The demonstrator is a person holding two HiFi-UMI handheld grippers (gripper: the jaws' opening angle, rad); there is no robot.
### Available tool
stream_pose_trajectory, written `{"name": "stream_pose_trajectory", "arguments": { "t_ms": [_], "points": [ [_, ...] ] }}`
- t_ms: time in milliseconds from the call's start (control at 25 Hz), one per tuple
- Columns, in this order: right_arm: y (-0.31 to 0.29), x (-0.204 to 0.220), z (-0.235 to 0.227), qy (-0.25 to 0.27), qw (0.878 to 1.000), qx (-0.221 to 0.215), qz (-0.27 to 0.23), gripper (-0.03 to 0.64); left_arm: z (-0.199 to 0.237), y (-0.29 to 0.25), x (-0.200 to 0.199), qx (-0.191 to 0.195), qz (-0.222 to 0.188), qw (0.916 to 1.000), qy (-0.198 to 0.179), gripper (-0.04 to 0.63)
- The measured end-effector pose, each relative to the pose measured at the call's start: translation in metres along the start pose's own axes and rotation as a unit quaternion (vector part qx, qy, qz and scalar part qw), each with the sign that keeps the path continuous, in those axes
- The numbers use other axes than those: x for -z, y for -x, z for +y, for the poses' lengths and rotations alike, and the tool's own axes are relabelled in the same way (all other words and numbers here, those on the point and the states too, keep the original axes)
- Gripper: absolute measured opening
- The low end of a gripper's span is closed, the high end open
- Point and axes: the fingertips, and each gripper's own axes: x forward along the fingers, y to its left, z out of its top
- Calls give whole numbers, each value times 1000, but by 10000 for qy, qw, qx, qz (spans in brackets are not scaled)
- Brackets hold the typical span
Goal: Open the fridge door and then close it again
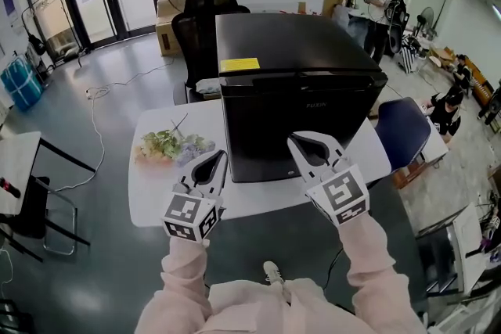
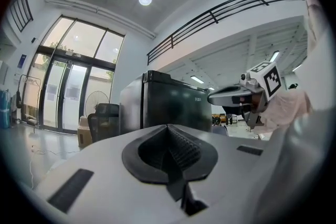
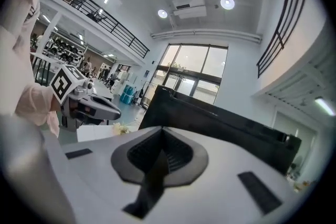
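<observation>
A black mini fridge [image 1: 293, 90] stands on a white table [image 1: 164, 195] with its door shut and facing me. In the head view both grippers hover in front of the door without touching it. My left gripper [image 1: 211, 162] is near the door's lower left and my right gripper [image 1: 303, 145] is before its middle. Both are shut with nothing between the jaws. The left gripper view has the closed pads [image 2: 170, 150] below, the fridge [image 2: 168, 105] ahead and the right gripper [image 2: 231, 96] to its right. In the right gripper view the shut jaws point at the fridge [image 3: 220, 123], with the left gripper [image 3: 97, 107] at the left.
A bunch of pale flowers [image 1: 168, 145] lies on the table left of the fridge. Behind it is a black office chair [image 1: 200, 27], and a blue chair [image 1: 403, 129] sits to the right. People [image 1: 387, 4] stand and sit at the far right. A cable [image 1: 98, 129] runs across the floor.
</observation>
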Motion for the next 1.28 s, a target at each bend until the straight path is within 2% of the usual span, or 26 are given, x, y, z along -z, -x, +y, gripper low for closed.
{"name": "stream_pose_trajectory", "arguments": {
  "t_ms": [360, 520, 640, 920, 1280],
  "points": [
    [-18, -36, -20, 947, 9954, -123, 57, 50, 21, -4, -22, -65, -34, 9998, -200, 12],
    [-32, -44, -25, 1413, 9890, -398, 194, 110, 31, -13, -32, -148, -83, 9997, -196, 12],
    [-41, -45, -26, 1899, 9790, -564, 474, 166, 37, -15, -41, -227, -131, 9994, -219, 12],
    [-62, -43, -31, 2957, 9467, -685, 1081, 166, 43, -20, -42, -307, -120, 9991, -262, 12],
    [-74, -29, -30, 3388, 9184, -830, 1868, 147, 48, -15, -43, -397, -143, 9987, -302, 12]
  ]
}}
